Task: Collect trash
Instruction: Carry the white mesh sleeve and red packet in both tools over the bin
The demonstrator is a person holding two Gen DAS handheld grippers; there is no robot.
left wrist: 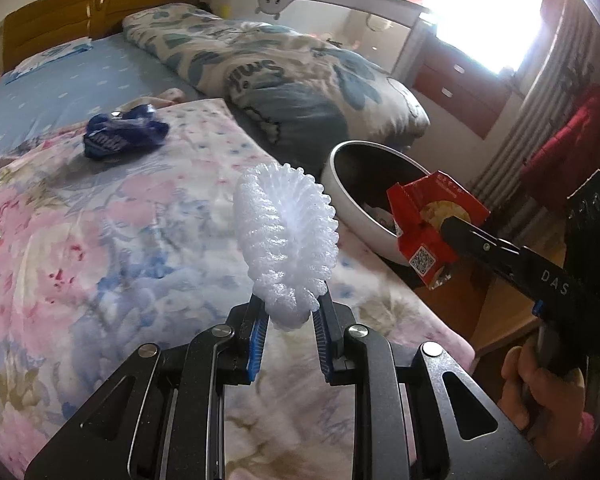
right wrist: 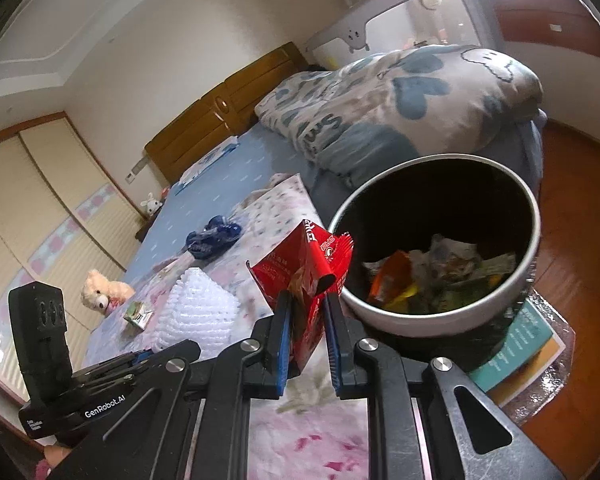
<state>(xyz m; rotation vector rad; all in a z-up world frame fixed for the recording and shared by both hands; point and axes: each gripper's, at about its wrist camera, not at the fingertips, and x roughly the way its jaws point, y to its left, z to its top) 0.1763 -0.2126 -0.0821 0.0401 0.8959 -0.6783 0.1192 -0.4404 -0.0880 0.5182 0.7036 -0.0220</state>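
My left gripper (left wrist: 288, 304) is shut on a white foam fruit net (left wrist: 286, 240), held up above the flowered blanket. In the right wrist view that foam net (right wrist: 198, 308) shows at lower left. My right gripper (right wrist: 306, 300) is shut on a crumpled red snack carton (right wrist: 306, 276), held beside the rim of the white trash bin (right wrist: 384, 320), which holds several wrappers. From the left wrist view the red carton (left wrist: 428, 224) hangs in front of the bin (left wrist: 348, 200). A crumpled blue wrapper (left wrist: 122, 134) lies on the blanket farther back.
A small carton (right wrist: 138, 314) and a teddy bear (right wrist: 98, 292) lie on the bed at left. A folded quilt (left wrist: 284, 68) sits behind the bin. The bin stands on a teal book (right wrist: 524, 344) over a wooden floor. A hand (left wrist: 540, 396) holds the right gripper's handle.
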